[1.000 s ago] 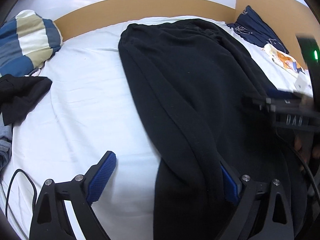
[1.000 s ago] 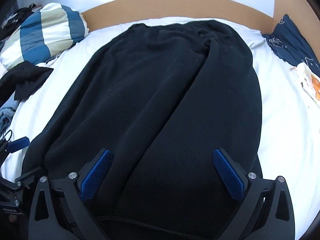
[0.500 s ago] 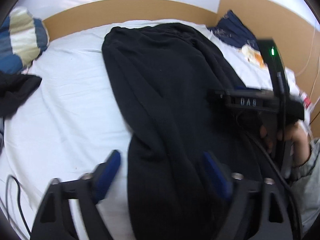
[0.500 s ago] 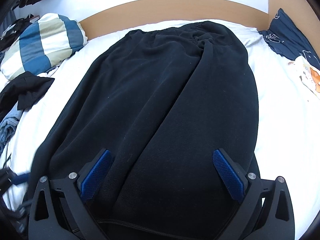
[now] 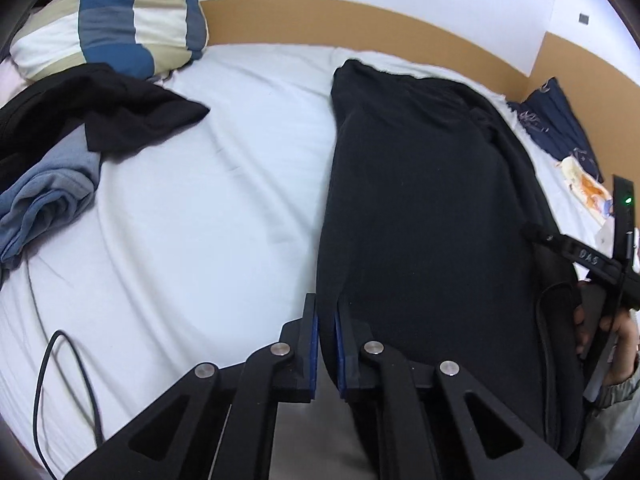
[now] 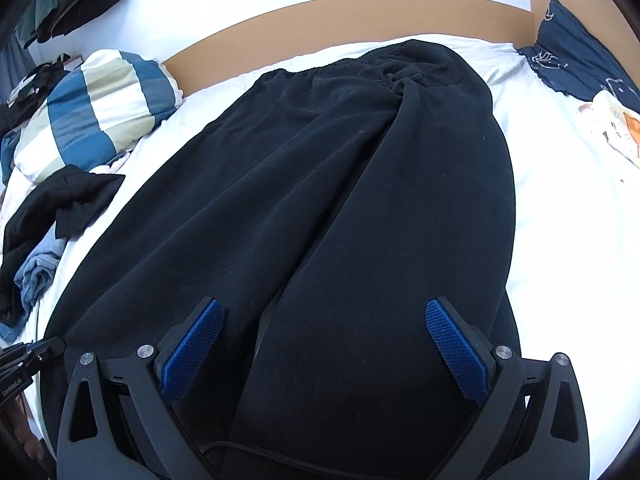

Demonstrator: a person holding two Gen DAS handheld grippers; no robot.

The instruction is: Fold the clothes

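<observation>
Black fleece trousers [image 6: 320, 200] lie lengthwise on the white-sheeted bed [image 5: 208, 216], waistband toward the tan headboard [image 5: 360, 20] at the far edge, legs running to the near edge. The two legs lie side by side with a shallow crease between them; fabric bunches slightly near the waistband on the right.

Left gripper [image 5: 326, 320]: jaws nearly closed, blue pads close together, pinching the left edge of the trousers near the hem end. Cloth sits between the pads.

Right gripper [image 6: 324, 344]: jaws wide open, blue pads spread over the lower part of the trousers, one over each leg area. Nothing held; contact with the cloth cannot be told. In the left wrist view its black body shows at the right side with a green light lit, a hand [image 5: 616, 332] around the handle.

Near the far left corner of the bed: striped pillow in blue, cream and white [image 5: 112, 20]. Just in front of it, a crumpled black garment [image 5: 120, 116] lying partly over a bunched grey-blue garment [image 5: 48, 196]. Far right corner: dark navy printed cloth [image 6: 568, 52], with a white item bearing orange print [image 6: 616, 128] just beside it. Thin black cable [image 5: 64, 392] loops on the sheet at the near left edge.
</observation>
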